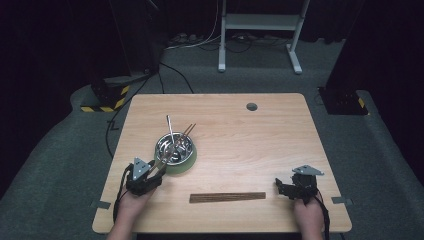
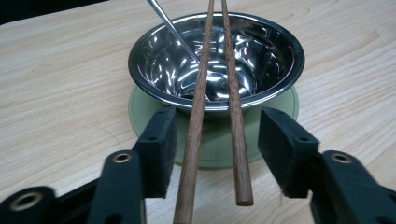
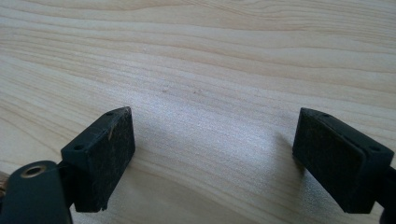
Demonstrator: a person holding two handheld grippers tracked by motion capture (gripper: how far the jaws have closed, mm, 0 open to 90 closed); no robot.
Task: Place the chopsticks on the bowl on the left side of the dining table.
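A steel bowl [image 1: 175, 146] stands on a green round mat [image 1: 189, 162] left of the table's middle. Two brown wooden chopsticks [image 1: 186, 133] lie across the bowl, their near ends sticking out toward my left gripper [image 1: 159, 167]. A thin metal utensil [image 1: 170, 127] leans in the bowl. In the left gripper view the chopsticks [image 2: 200, 93] run between the open jaws of the left gripper [image 2: 217, 140], above the mat [image 2: 280, 102] and the bowl [image 2: 154, 60]. The utensil [image 2: 170, 28] slants up to the left. My right gripper [image 1: 280, 186] rests open at the front right; the right gripper [image 3: 212, 154] has bare tabletop between its jaws.
A dark wooden strip [image 1: 227, 197] lies flat near the front edge between both hands. A grey cable hole [image 1: 251, 106] sits at the table's back. Beyond the table stand a white desk frame [image 1: 260, 22] and a yellow-striped black base [image 1: 107, 97].
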